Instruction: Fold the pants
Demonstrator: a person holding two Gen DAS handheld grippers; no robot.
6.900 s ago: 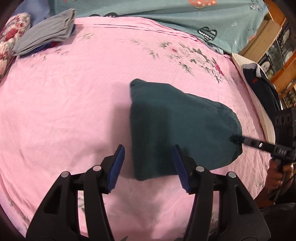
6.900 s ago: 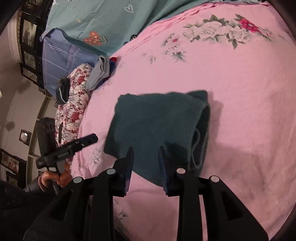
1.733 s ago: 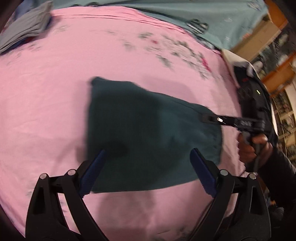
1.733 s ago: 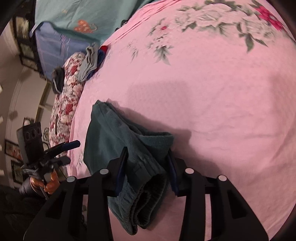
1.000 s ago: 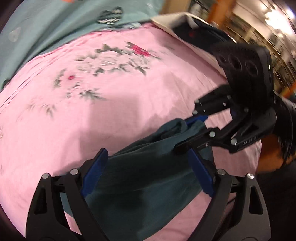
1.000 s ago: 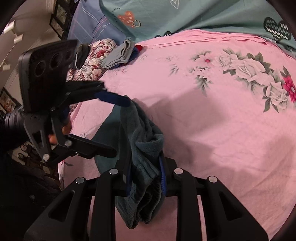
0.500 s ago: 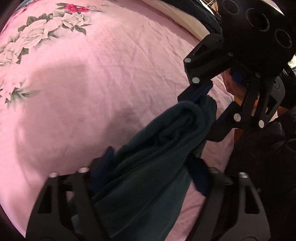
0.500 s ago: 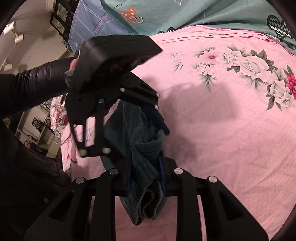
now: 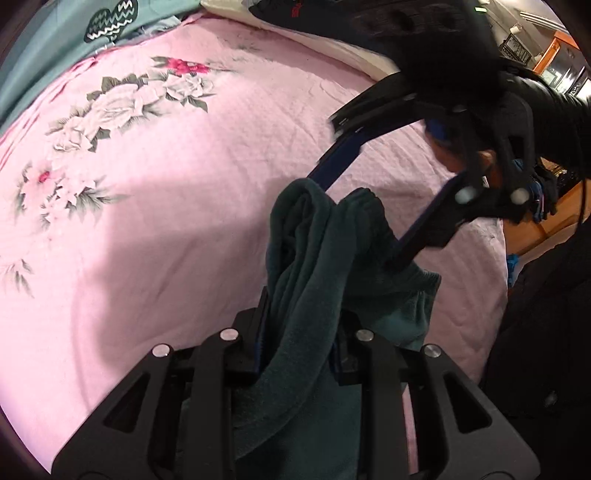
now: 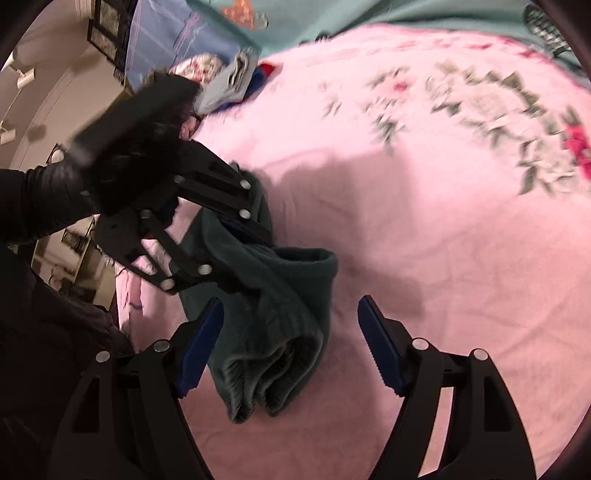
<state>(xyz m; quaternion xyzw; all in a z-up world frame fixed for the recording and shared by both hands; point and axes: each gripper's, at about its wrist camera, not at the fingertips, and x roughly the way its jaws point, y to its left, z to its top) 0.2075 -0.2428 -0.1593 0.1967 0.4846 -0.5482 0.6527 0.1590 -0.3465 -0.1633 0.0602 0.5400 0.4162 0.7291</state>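
The dark teal folded pants [image 9: 314,266] hang bunched above the pink floral bedspread [image 9: 147,184]. My left gripper [image 9: 297,332] is shut on them, the cloth squeezed between its blue pads. In the right wrist view the pants [image 10: 273,317] droop with the waistband end lowest, and the left gripper [image 10: 240,229] clamps their upper part. My right gripper [image 10: 291,343] is open wide, one finger on each side of the hanging bundle, not gripping. In the left wrist view the right gripper [image 9: 364,214] straddles the top of the pants.
A teal patterned sheet [image 10: 332,14] lies at the bed's head. A folded grey garment [image 10: 232,85] and a floral pillow [image 10: 199,66] sit at the far corner. A white pillow with dark clothes [image 9: 314,29] lies at the bed's edge. My black sleeves are close by.
My right gripper has opened and let go of the pants. My left gripper has closed on them and now holds the bundle alone.
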